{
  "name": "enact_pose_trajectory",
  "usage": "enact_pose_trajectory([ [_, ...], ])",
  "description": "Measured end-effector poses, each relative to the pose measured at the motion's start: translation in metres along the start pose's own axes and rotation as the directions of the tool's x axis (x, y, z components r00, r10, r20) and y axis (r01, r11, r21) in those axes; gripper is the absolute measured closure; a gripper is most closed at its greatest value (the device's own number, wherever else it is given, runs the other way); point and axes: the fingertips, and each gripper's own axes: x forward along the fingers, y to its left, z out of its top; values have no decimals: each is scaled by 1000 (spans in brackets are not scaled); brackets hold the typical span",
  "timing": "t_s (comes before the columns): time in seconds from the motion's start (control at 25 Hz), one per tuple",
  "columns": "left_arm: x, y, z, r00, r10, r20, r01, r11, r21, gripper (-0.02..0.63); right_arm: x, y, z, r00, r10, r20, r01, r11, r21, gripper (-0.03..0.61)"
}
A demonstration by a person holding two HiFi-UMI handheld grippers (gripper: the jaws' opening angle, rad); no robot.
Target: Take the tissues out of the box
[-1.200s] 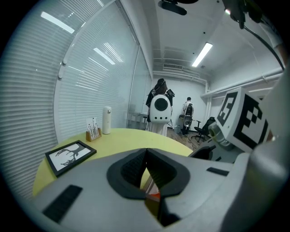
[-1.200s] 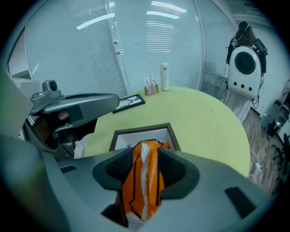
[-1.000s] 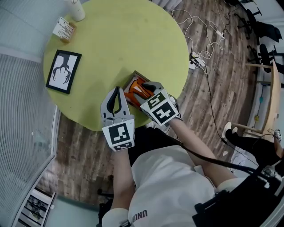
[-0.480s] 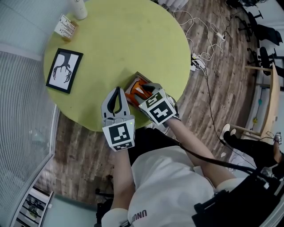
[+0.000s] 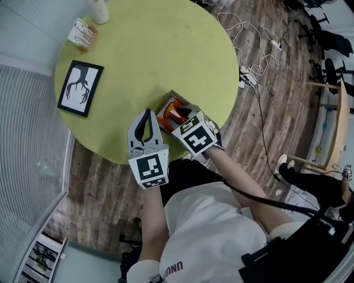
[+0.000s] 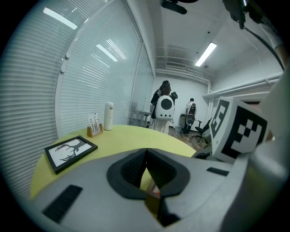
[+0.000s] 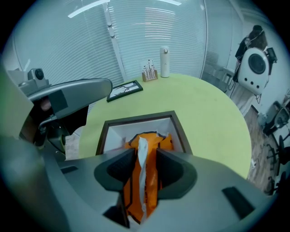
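Note:
An open brown box (image 5: 178, 96) stands near the front edge of the round yellow-green table (image 5: 155, 50). An orange tissue pack (image 5: 172, 110) sticks up out of it, with a white tissue showing at its top slit (image 7: 142, 154). My right gripper (image 5: 182, 114) is over the box. Its jaws are closing with the pack (image 7: 149, 183) between them, and the pads touch its two sides. My left gripper (image 5: 147, 113) rests on the table just left of the box, shut and empty; its tips meet (image 6: 146, 151).
A framed antler picture (image 5: 80, 88) lies at the table's left. A small card holder (image 5: 83, 34) and a white bottle (image 5: 99, 9) stand at the far edge. Cables and a power strip (image 5: 260, 50) lie on the wooden floor to the right.
The right gripper has edged slightly left and lower over the box, around the orange pack. The left gripper has stayed in place.

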Motion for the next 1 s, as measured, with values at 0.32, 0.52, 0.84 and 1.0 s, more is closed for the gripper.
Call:
enact_pose_trajectory([
  [0.32,1,3,-1,1000,7,0,-7,1000,2,600,2,-2,0,1000,-10,1,10,1000,-7,477],
  [0.52,-1,0,2,1000,13,1,-13,1000,4,600,-3,-2,-1,1000,-5,7,5,1000,3,515],
  [0.84,-6,0,2,1000,28,6,-28,1000,3,600,-5,-1,0,1000,1,25,-1,1000,9,545],
  [1.0,-8,1,1,999,32,9,-32,999,8,600,-6,-1,0,1000,3,30,-4,1000,12,551],
])
